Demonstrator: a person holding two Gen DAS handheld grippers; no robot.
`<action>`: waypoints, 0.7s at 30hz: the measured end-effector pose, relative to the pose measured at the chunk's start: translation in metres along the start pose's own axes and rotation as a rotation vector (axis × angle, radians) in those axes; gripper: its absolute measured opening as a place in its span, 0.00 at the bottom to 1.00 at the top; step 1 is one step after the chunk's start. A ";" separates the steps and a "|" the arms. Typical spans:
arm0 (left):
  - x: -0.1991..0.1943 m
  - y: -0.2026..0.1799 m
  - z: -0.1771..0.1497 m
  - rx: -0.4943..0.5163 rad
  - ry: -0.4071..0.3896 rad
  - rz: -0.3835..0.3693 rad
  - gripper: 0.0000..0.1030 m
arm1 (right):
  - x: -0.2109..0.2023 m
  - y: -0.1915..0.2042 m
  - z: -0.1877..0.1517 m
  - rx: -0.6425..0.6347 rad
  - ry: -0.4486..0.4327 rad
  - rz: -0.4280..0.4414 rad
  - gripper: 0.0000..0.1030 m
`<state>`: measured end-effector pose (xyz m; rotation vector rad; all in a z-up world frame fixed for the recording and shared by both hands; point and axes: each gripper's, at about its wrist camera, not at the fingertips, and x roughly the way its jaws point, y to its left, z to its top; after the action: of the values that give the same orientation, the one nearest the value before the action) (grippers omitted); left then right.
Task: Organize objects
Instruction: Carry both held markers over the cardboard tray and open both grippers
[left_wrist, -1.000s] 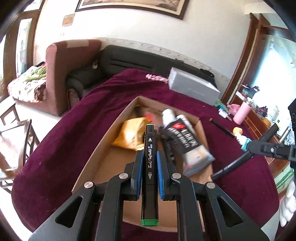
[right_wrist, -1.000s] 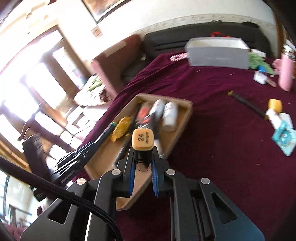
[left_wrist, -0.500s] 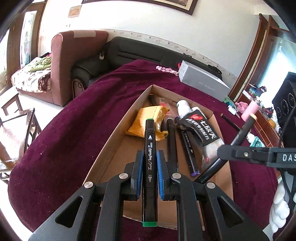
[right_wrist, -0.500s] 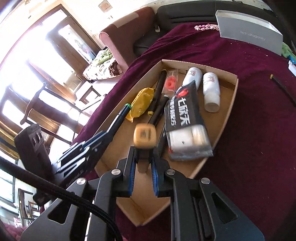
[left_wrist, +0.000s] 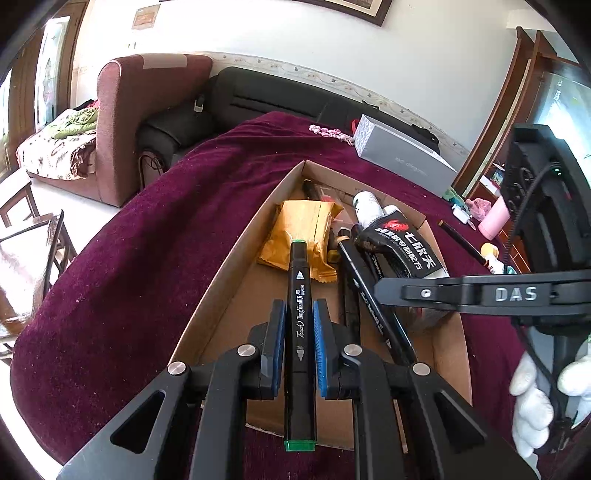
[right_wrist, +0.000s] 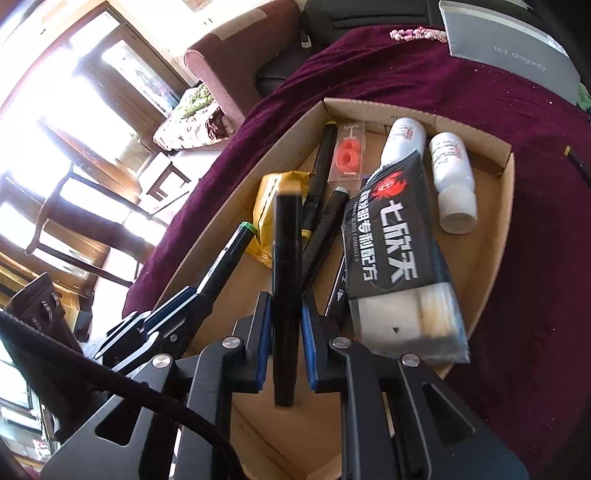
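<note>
My left gripper (left_wrist: 298, 323) is shut on a black marker with green ends (left_wrist: 300, 291) and hangs over the near left part of an open cardboard box (left_wrist: 229, 280). My right gripper (right_wrist: 286, 314) is shut on a black marker with a tan cap (right_wrist: 286, 258), pointing down over the box's (right_wrist: 506, 206) middle. The left gripper (right_wrist: 192, 295) shows beside it on the left. In the box lie a yellow packet (right_wrist: 266, 199), a black sachet (right_wrist: 391, 240), two white bottles (right_wrist: 452, 173), a candle pack (right_wrist: 347, 155) and other black markers (right_wrist: 321, 166).
The box sits on a maroon tablecloth (left_wrist: 147, 258). A grey carton (left_wrist: 402, 155) lies at the far side, a pink cup (left_wrist: 493, 221) and a thin black pen (left_wrist: 461, 243) to the right. A white-gloved hand (left_wrist: 532, 398) holds the right gripper. A sofa and wooden chairs stand beyond the table.
The right gripper has come in from the right and down over the box, tipping its marker steeply downward. The left gripper has sunk a little closer to the box.
</note>
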<state>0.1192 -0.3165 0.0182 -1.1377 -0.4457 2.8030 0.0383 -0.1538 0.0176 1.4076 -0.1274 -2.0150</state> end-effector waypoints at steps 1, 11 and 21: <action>0.001 0.000 0.000 0.000 0.003 -0.002 0.12 | 0.003 0.000 0.000 0.004 0.004 -0.006 0.13; 0.002 -0.002 -0.002 0.000 0.007 0.002 0.13 | 0.013 0.005 -0.003 -0.008 0.011 -0.056 0.17; -0.005 -0.012 -0.002 0.038 -0.011 0.021 0.47 | 0.003 0.000 -0.005 0.033 -0.043 -0.031 0.44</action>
<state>0.1235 -0.3052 0.0235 -1.1260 -0.3817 2.8243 0.0422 -0.1541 0.0134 1.3951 -0.1596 -2.0782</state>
